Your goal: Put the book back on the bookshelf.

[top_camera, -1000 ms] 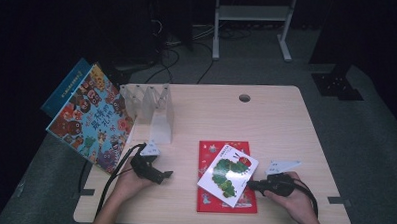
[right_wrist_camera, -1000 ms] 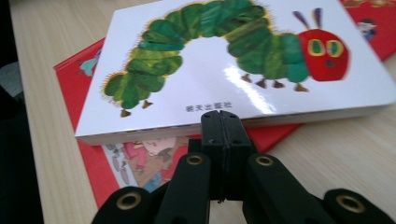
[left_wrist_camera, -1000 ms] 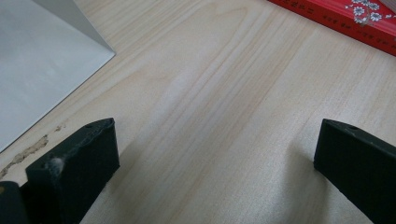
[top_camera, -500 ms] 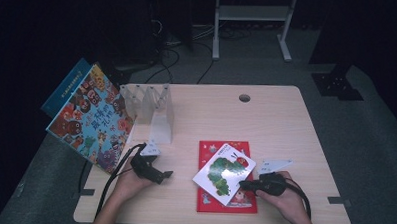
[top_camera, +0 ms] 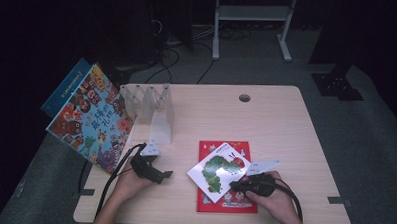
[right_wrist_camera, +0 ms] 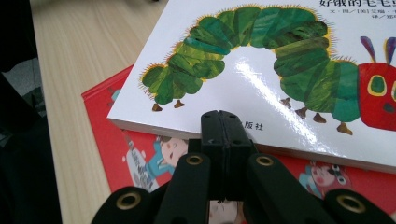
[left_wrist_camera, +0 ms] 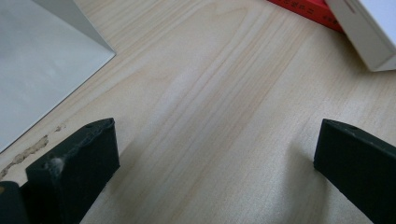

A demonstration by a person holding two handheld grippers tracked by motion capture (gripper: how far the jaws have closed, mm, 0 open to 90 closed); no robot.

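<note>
On the pale wooden table [top_camera: 286, 130], my right gripper [right_wrist_camera: 223, 122], jaws pressed together, noses the glossy white caterpillar picture book [right_wrist_camera: 280, 70] atop the red picture book [right_wrist_camera: 121, 154]. I'd push low at its edge, slowly, so it slides without tipping; my left gripper [left_wrist_camera: 210, 154] rests spread wide.

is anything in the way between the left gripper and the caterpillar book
Nothing visible. Bare table lies between the open left gripper and the caterpillar book, which rests on the red book with the shut right gripper at its edge.

Caterpillar book [top_camera: 218, 170] atop another book [top_camera: 238, 203], table [top_camera: 266, 119] front.
</note>
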